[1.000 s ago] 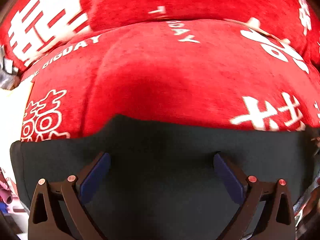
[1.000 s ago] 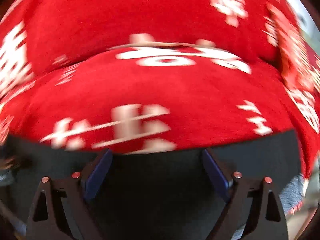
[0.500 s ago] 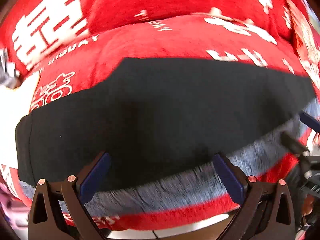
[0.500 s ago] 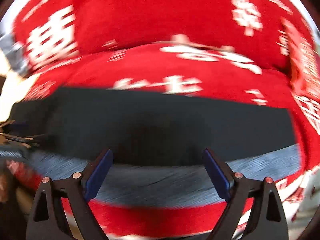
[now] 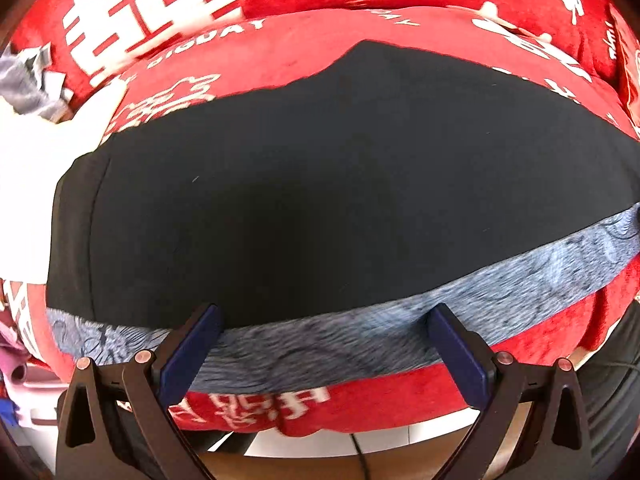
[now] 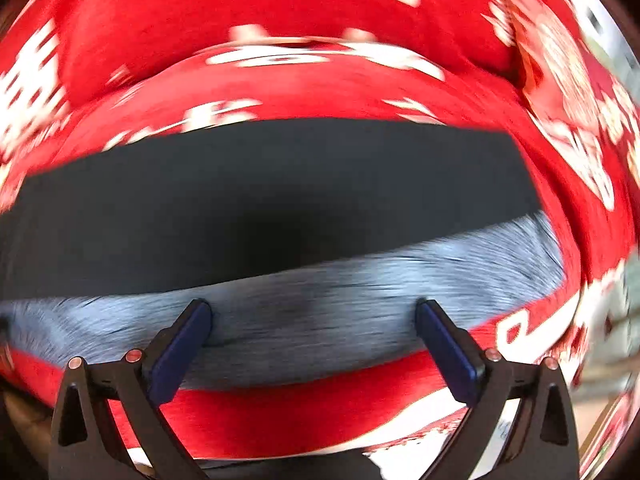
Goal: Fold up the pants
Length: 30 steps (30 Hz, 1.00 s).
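The black pants [image 5: 320,184] lie folded flat on a red sofa seat, with a strip of their grey fleecy lining [image 5: 360,340] showing along the near edge. The same pants [image 6: 260,200] and lining [image 6: 320,312] show in the right wrist view, blurred by motion. My left gripper [image 5: 324,344] is open and empty, its fingertips over the grey strip. My right gripper [image 6: 312,336] is open and empty, also hovering at the grey strip.
The red sofa cover [image 5: 280,52] with white characters has back cushions [image 6: 280,4] behind the seat. The seat's front edge [image 5: 280,404] is just below the pants. Grey cloth [image 5: 28,80] lies at the far left.
Both grippers have pulled back toward me from over the pants. The whole folded pants, the grey lining strip and the sofa's front edge have come into view.
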Each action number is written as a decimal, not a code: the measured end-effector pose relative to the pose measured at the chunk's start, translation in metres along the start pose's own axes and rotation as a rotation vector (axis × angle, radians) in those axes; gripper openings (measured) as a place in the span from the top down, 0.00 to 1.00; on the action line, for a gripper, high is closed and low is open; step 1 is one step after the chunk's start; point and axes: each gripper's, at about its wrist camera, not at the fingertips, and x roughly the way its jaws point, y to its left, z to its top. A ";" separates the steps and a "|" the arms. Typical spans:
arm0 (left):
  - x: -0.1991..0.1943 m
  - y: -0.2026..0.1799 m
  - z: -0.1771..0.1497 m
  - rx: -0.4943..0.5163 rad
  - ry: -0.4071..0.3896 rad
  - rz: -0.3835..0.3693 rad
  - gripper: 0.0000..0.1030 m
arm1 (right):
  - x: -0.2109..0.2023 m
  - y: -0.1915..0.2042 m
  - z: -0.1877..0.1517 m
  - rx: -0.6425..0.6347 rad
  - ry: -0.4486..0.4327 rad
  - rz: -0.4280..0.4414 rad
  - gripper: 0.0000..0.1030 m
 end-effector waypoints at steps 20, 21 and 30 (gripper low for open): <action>-0.025 0.221 -0.079 -0.588 -0.017 0.029 0.00 | -0.018 -0.063 0.016 0.198 -0.048 -0.192 0.00; -0.029 0.210 -0.069 -0.545 -0.034 0.048 0.00 | -0.025 -0.046 0.018 0.167 -0.071 -0.177 0.00; 0.000 0.092 0.053 -0.256 -0.053 0.070 0.00 | -0.026 0.240 0.019 -0.274 -0.080 0.099 0.00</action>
